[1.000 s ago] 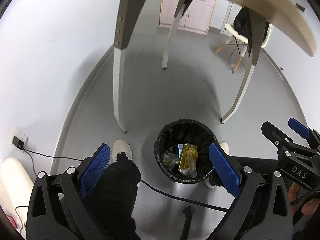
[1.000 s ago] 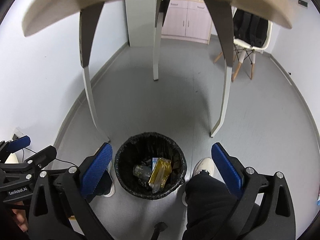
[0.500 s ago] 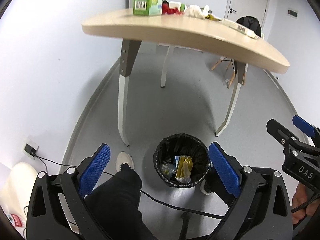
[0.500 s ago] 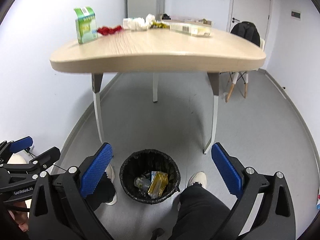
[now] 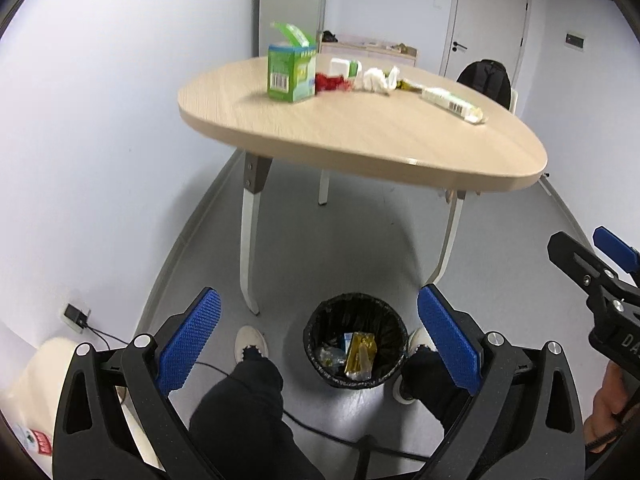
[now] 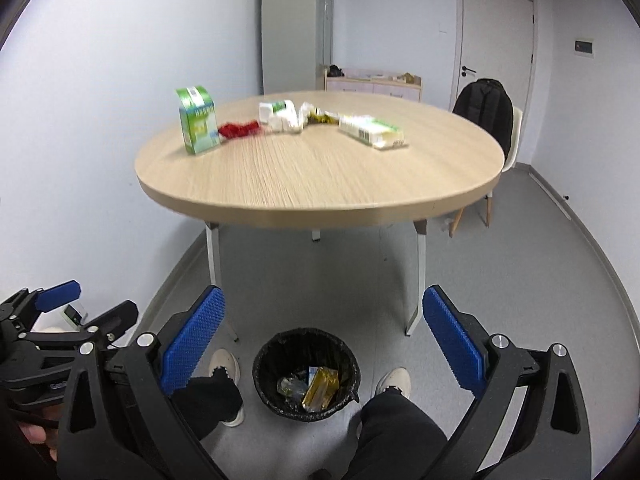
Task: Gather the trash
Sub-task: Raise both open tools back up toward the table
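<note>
A black-lined bin [image 5: 355, 338] [image 6: 306, 372] stands on the floor between the person's shoes, holding a yellow wrapper [image 6: 320, 386] and other scraps. My left gripper [image 5: 318, 338] and right gripper [image 6: 324, 338] both hang open and empty above it. On the round wooden table [image 6: 320, 176] beyond lie a green carton [image 6: 198, 124] [image 5: 292, 72], a red wrapper [image 6: 239, 128], crumpled white tissue [image 6: 286, 120] [image 5: 378, 78], a small white box [image 5: 340, 67] and a long white-green pack [image 6: 370, 132] [image 5: 452, 104].
A chair with a dark backpack [image 6: 486, 114] stands behind the table at the right. A low cabinet [image 6: 372, 80] and a door [image 6: 496, 40] are at the back. A cable [image 5: 96, 332] runs from a wall socket at the left. The person's legs [image 6: 396, 428] flank the bin.
Both grippers have risen and tilted up from just over the bin, so the table top and its litter have come into view. Both stayed open.
</note>
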A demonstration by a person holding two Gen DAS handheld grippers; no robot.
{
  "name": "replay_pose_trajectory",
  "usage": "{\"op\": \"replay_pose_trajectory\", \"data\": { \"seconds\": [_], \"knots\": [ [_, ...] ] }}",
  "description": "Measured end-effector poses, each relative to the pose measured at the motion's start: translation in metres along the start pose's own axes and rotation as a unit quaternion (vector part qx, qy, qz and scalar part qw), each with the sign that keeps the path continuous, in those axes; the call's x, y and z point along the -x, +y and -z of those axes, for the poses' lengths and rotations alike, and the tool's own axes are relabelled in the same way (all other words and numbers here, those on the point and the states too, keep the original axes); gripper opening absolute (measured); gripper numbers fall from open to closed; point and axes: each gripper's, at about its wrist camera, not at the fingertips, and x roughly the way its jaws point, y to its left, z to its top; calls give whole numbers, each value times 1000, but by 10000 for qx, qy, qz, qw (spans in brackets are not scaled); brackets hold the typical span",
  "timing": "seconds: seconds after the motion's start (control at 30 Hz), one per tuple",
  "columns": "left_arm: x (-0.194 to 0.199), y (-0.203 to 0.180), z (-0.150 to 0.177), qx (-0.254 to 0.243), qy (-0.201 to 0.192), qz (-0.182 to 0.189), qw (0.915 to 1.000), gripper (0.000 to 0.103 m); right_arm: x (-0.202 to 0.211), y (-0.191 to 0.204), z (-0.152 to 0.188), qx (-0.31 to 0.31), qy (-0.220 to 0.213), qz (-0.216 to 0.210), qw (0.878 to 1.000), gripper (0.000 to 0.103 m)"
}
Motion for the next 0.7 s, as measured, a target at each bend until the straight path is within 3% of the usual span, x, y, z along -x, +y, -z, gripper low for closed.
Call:
{"op": "replay_pose_trajectory", "data": {
  "seconds": [0.27,0.6,0.7],
  "knots": [
    [8,0,-33,0,-92,-61,9999,97,6,0,-31,26,-27,-67,10000,95],
    [-34,22,-98,171,-40,-198,9996,97,-46,12,-84,278,39,-192,9994,95],
    [-50,28,-116,195,-8,-257,9995,97,-69,15,-103,330,66,-277,9991,89]
  ]
}}
